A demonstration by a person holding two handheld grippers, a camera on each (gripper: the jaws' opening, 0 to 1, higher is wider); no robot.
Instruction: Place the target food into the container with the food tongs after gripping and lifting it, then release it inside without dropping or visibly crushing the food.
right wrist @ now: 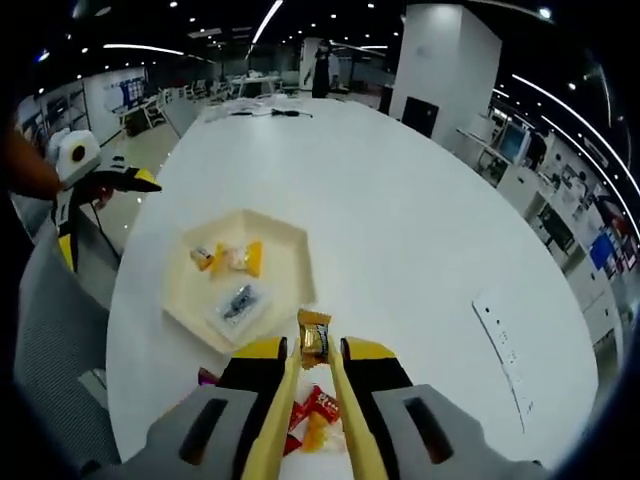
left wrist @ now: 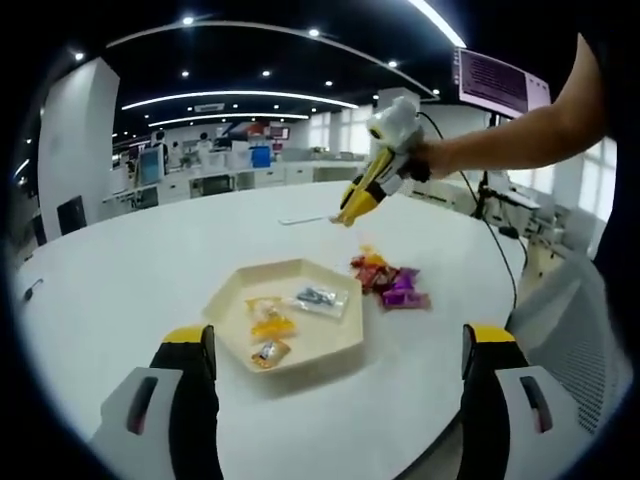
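In my left gripper view I see the cream hexagonal plastic tray sitting on the round white tabletop, toward its near edge. Inside the tray lie a yellow wrapped sweet, a small orange-and-dark wrapped snack nearest me, and a clear packet with dark print toward the far side. Just right of the tray, apart from it, is a loose heap of red, orange and purple wrapped snacks on the bare tabletop. My left gripper has its jaws spread wide with nothing between them, hanging over the near edge of the tabletop. Farther right and higher, the right gripper shows above the far side of the heap, with metal food tongs in its jaws.

In my right gripper view the left gripper sits off the tabletop's edge at the left. The tray holds the same three items. My right gripper has its jaws closed on the yellow-handled tongs, and the tong tips pinch an orange-and-gold wrapped snack, lifted clear of the tabletop, just beside the tray's edge. The snack heap lies below, between the tong arms.
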